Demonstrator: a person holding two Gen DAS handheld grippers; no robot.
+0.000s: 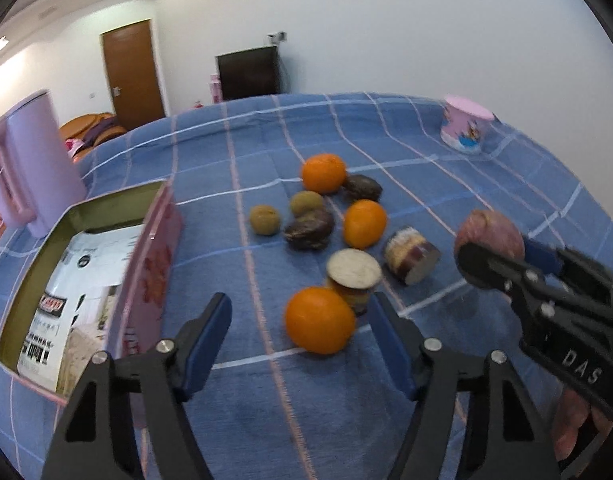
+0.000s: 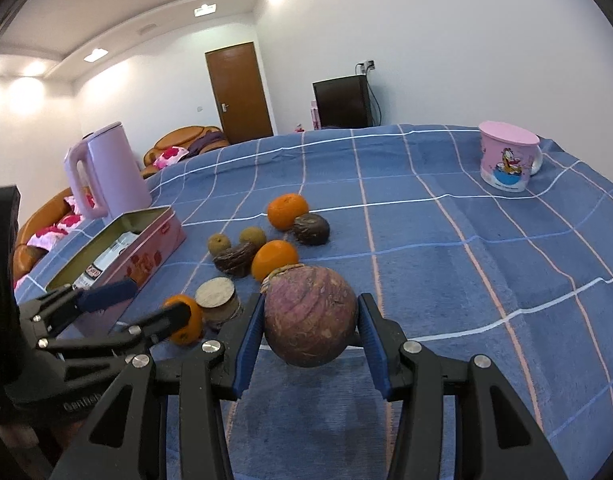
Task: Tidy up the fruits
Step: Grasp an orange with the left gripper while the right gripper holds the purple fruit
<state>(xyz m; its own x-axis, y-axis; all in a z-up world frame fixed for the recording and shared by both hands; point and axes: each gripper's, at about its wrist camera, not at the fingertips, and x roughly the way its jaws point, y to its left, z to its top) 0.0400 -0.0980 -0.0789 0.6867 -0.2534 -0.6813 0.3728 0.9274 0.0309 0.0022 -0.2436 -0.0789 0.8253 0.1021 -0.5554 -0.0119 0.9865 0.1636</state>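
Gripping purple fruit [image 2: 309, 318], R tongs [image 2: 310, 336]

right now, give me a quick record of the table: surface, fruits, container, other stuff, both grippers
surface: blue checked cloth
oranges: three; nearest orange lies between the left gripper fingers, not yet pinched
right gripper: shut on purple round fruit, lifted
container: open pink tin, left side
other: pink kettle, pink cartoon mug, lid on

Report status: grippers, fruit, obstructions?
Right gripper shut on purple round fruit. Left gripper open around near orange. Cut cylinder piece touching behind orange.
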